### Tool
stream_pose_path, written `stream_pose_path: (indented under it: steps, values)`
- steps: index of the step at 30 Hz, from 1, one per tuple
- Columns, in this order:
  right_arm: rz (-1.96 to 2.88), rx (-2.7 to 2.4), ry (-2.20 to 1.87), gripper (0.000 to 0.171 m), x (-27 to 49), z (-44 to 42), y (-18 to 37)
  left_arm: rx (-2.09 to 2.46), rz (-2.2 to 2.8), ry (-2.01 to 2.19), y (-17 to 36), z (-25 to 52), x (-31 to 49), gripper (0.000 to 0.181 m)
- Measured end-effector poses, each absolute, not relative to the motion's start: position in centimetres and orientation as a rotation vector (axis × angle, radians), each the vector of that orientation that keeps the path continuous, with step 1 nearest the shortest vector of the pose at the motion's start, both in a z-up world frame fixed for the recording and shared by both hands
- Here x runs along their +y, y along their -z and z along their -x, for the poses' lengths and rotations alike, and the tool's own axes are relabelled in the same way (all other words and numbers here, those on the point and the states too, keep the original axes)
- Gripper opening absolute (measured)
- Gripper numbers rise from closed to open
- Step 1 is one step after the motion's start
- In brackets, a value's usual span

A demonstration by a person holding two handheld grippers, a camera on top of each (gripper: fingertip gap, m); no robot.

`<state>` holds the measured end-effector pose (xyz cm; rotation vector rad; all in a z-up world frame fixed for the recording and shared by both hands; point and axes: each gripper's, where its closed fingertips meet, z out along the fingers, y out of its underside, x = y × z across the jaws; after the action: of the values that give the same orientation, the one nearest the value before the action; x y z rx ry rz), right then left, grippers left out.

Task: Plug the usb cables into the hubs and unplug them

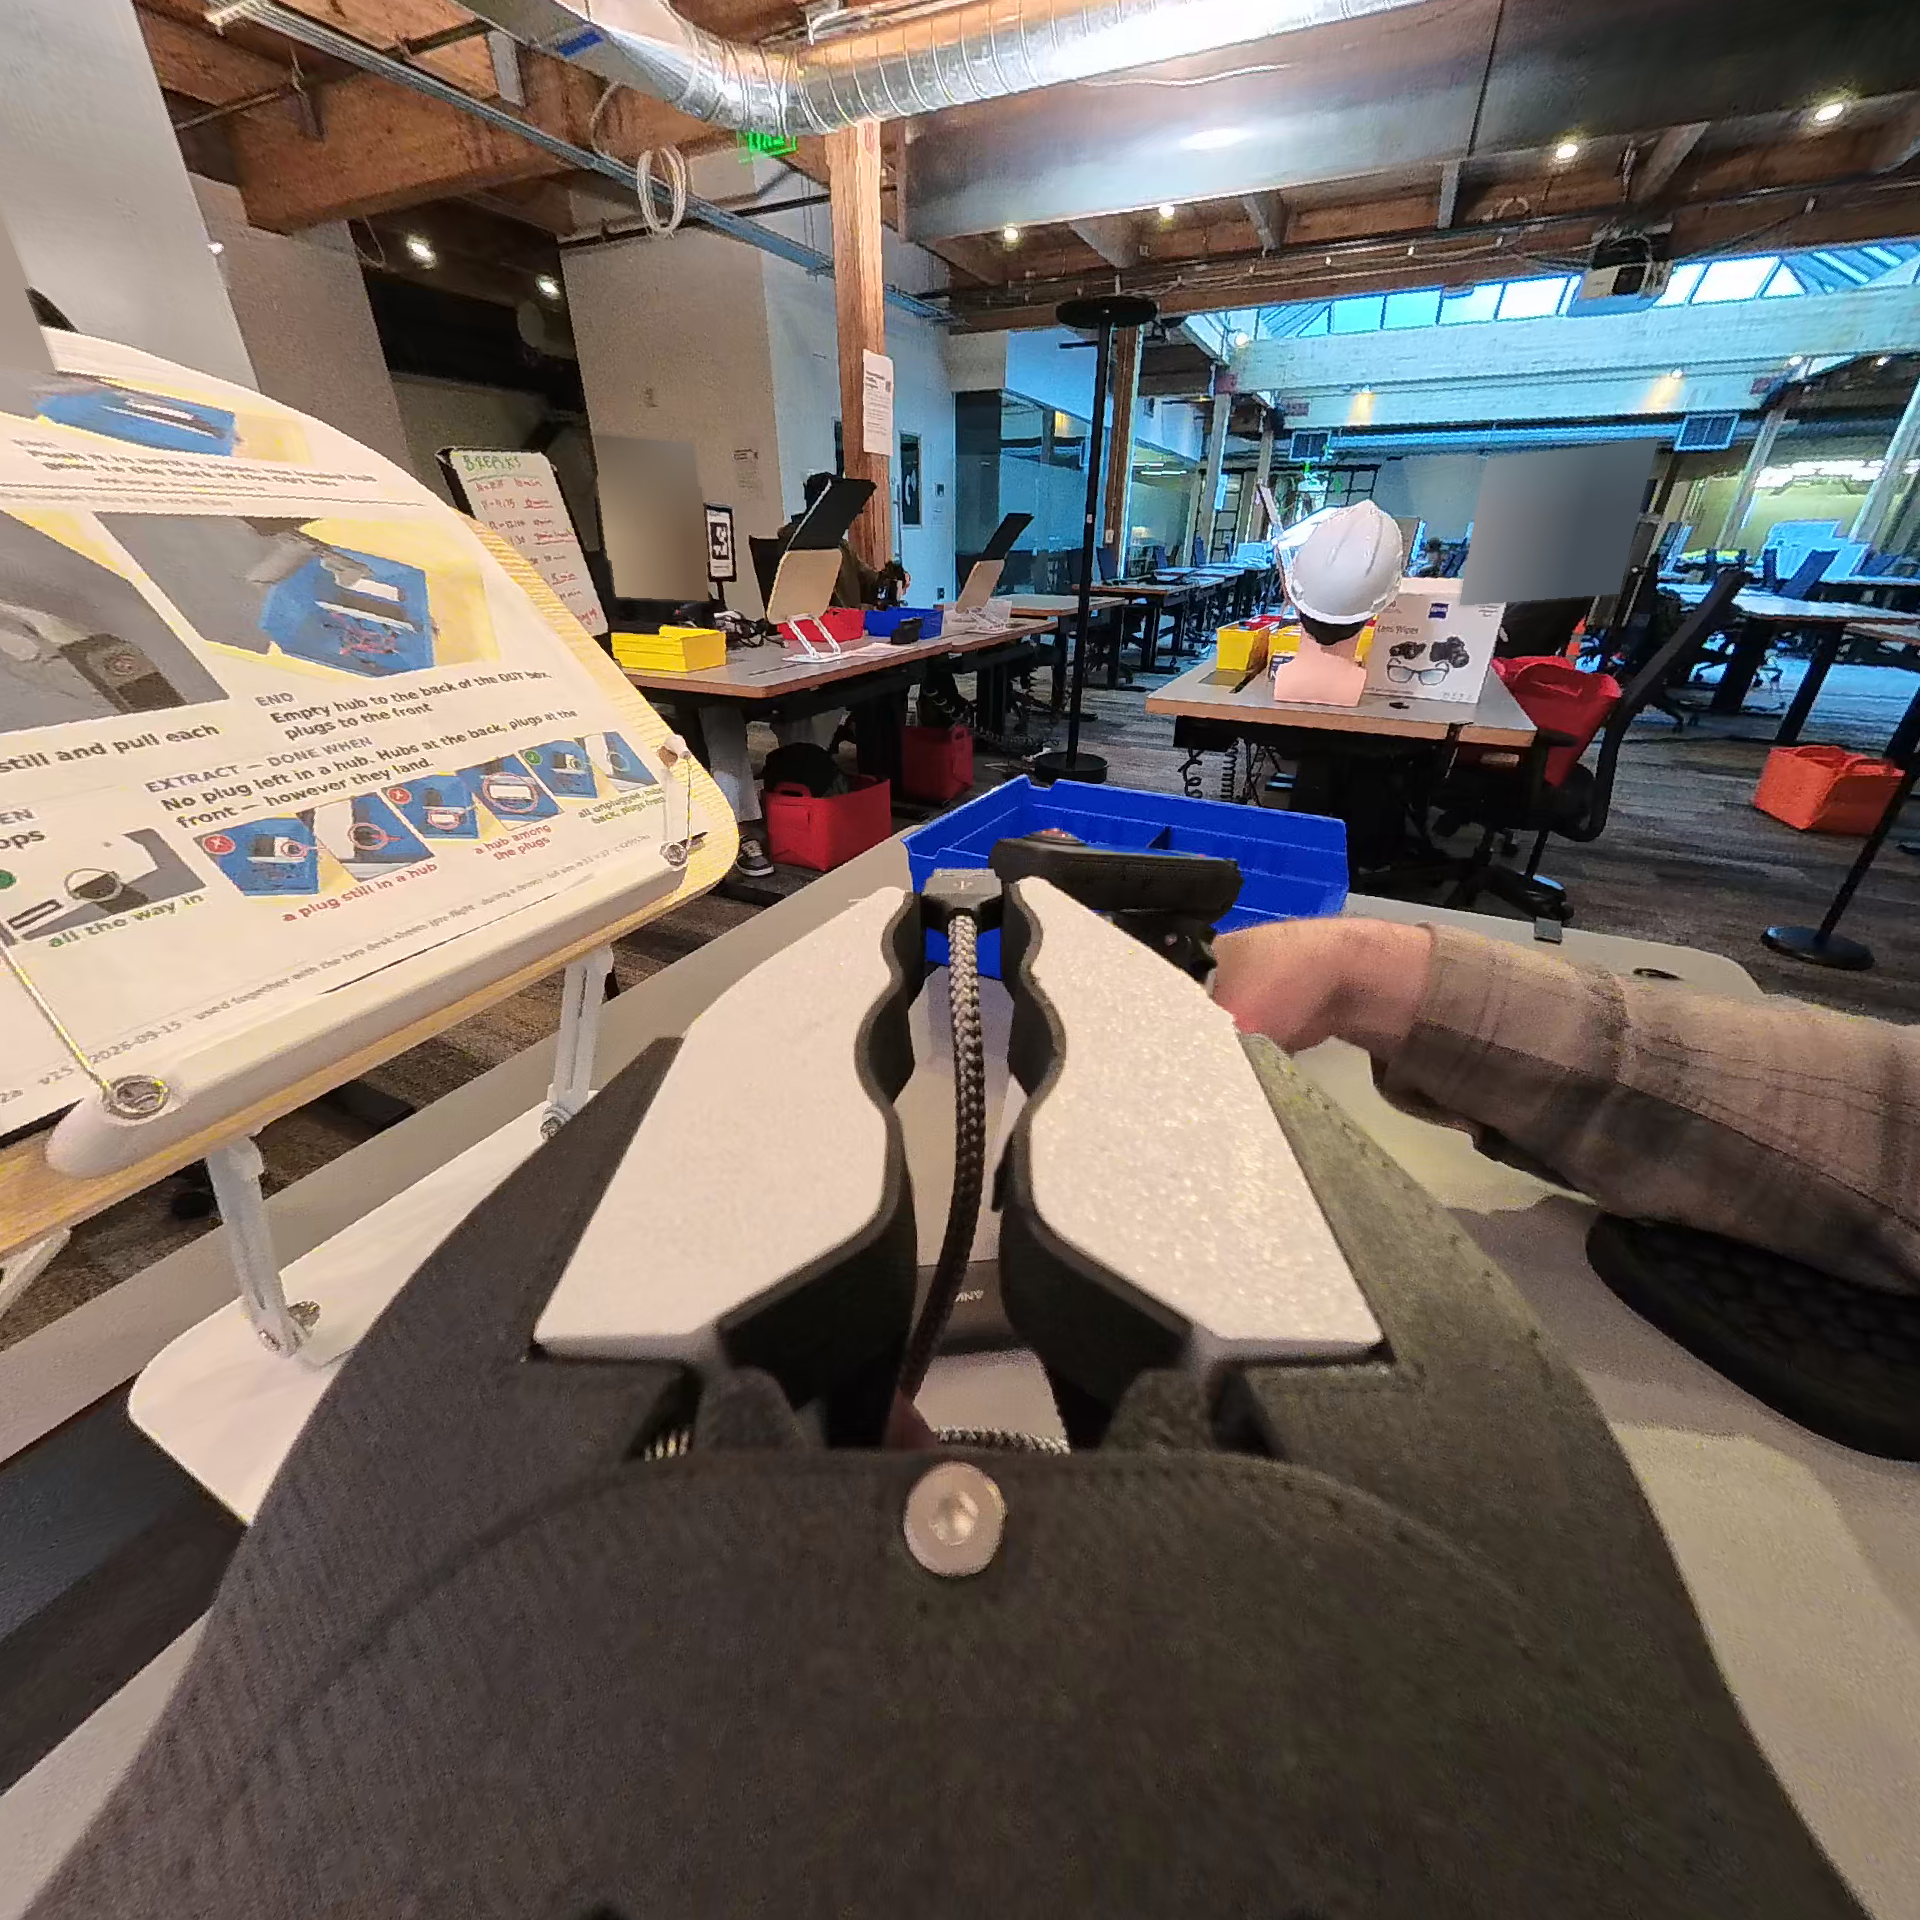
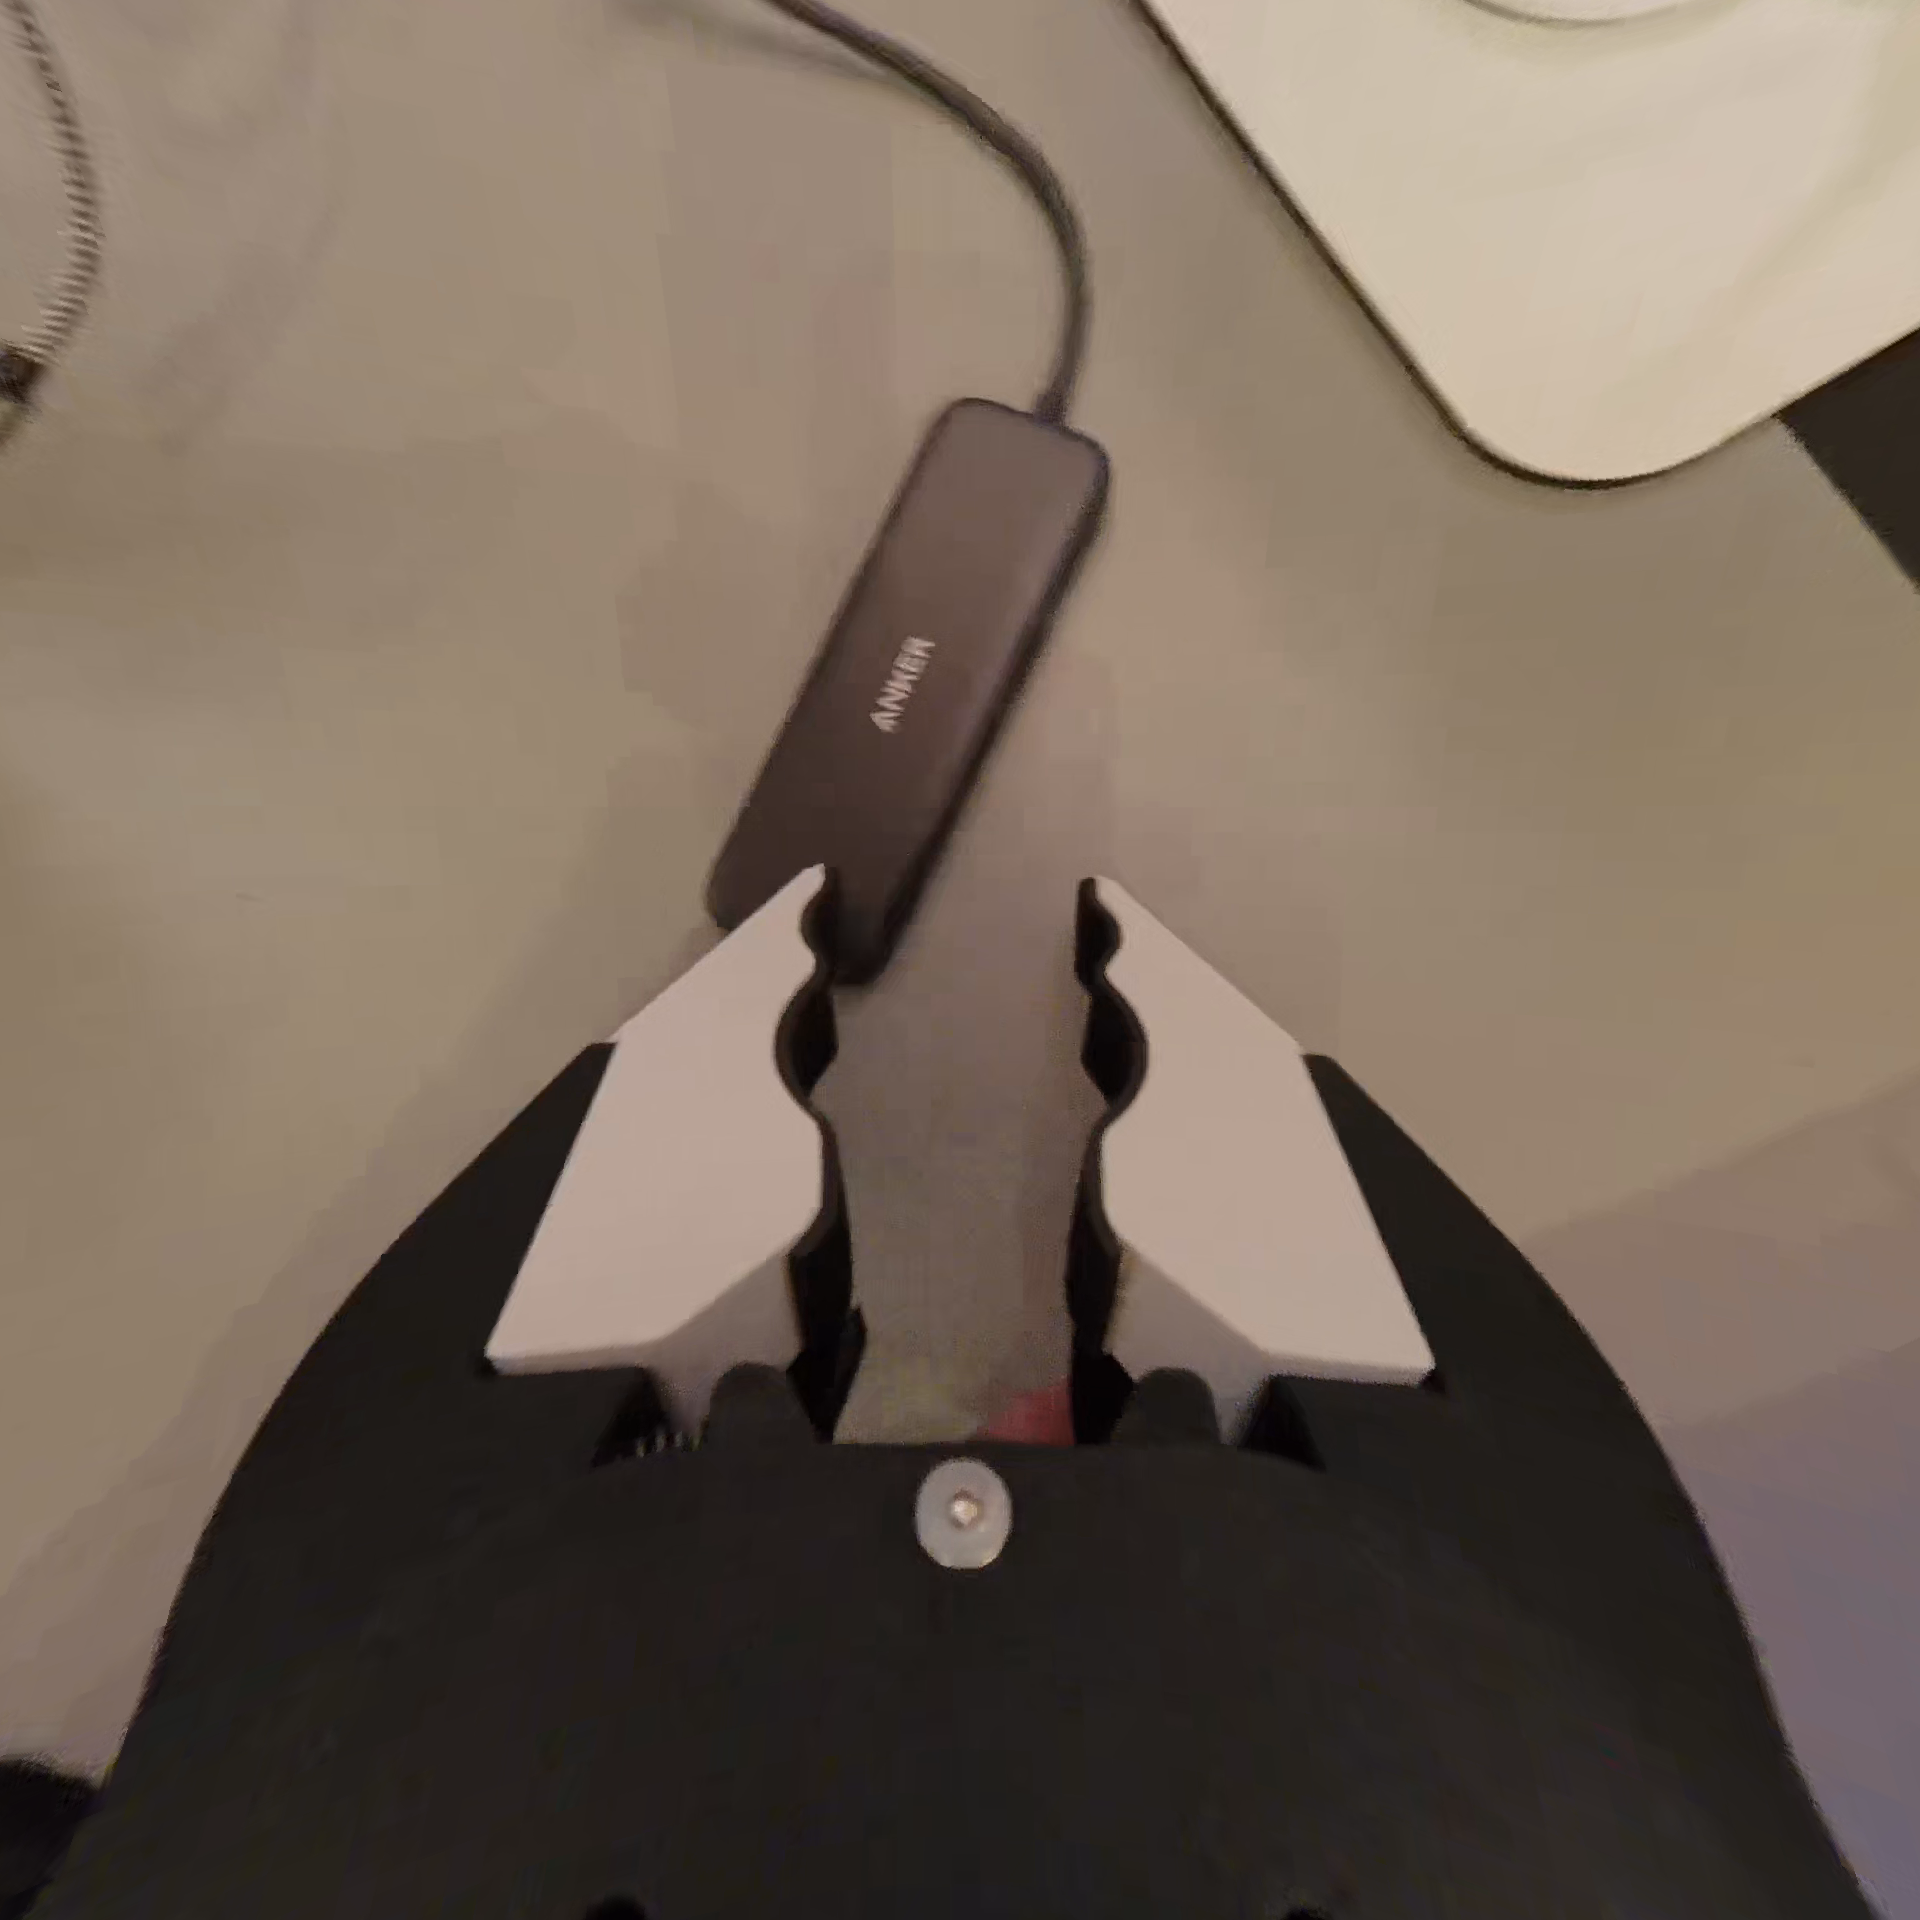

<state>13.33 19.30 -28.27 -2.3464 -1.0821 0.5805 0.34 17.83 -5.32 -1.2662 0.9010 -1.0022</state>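
Note:
My left gripper (image 1: pixel 961 906) is shut on a black USB plug (image 1: pixel 956 889). The plug sticks out at the fingertips, held up above the table. Its braided cable (image 1: pixel 966 1060) runs back between the fingers. My right gripper (image 2: pixel 951 883) is open and empty, pointing down at the grey table (image 2: pixel 416 623). A dark slim USB hub (image 2: pixel 914 675) lies flat there with its own cable (image 2: pixel 1039 208) leading away. The hub's near end lies under my left fingertip (image 2: pixel 800 904); the pads do not press on it. The right gripper also shows in the left wrist view (image 1: pixel 1122 883), held by a hand.
An instruction sheet on a tilted stand (image 1: pixel 312 727) stands at the left. A blue bin (image 1: pixel 1226 831) sits at the table's far edge. A sleeved arm (image 1: pixel 1610 1091) reaches in from the right above a black mat (image 1: pixel 1766 1320). A braided cable (image 2: pixel 62 156) lies at the left edge. Spacing between my two grippers at the tips: around 25 cm.

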Motion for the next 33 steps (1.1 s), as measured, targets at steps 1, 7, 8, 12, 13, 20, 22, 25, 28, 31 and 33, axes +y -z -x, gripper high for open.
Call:
stream_pose_path:
  steps: [1, 7, 8, 12, 13, 20, 22, 25, 28, 31, 33]
  values:
    - [2.373, -1.094, -0.580, 0.050, 18.8, -13.1, 28.5, 0.901, 1.267, 1.001, 5.3, -0.3, 17.9, 0.014]
    - [2.431, -1.134, -0.446, 0.056, 18.0, -11.4, 29.2, 0.894, 1.271, 1.007, 5.4, -0.1, 18.2, 0.014]
    - [2.432, -1.139, -0.433, 0.046, 17.9, -11.2, 29.3, 0.893, 1.271, 1.007, 5.4, -0.1, 18.3, 0.014]
    - [2.419, -1.149, -0.412, 0.043, 18.0, -11.0, 29.3, 0.891, 1.266, 1.009, 5.2, 0.0, 18.1, 0.013]
    - [2.407, -1.159, -0.414, 0.042, 18.1, -11.0, 29.3, 0.892, 1.264, 1.008, 5.2, -0.1, 18.1, 0.013]
    - [2.275, -1.319, -0.097, 0.042, 19.2, -11.1, 28.9, 0.897, 1.262, 0.995, 5.1, 0.0, 18.0, 0.014]
    - [2.230, -1.361, 0.029, 0.042, 19.7, -11.4, 28.7, 0.898, 1.266, 0.985, 5.2, 0.1, 18.2, 0.014]
    - [2.119, -1.456, 0.267, 0.042, 20.6, -11.8, 28.4, 0.893, 1.276, 0.983, 5.5, 0.2, 18.6, 0.014]
    - [1.993, -1.544, 0.478, 0.042, 21.2, -11.7, 28.2, 0.890, 1.287, 0.977, 5.8, 0.2, 18.9, 0.014]
    - [1.859, -1.619, 0.624, 0.042, 21.5, -11.1, 27.9, 0.890, 1.298, 0.970, 6.2, 0.2, 19.1, 0.014]
    - [1.788, -1.655, 0.689, 0.042, 21.6, -10.8, 27.9, 0.896, 1.315, 0.955, 6.6, 0.1, 19.3, 0.014]
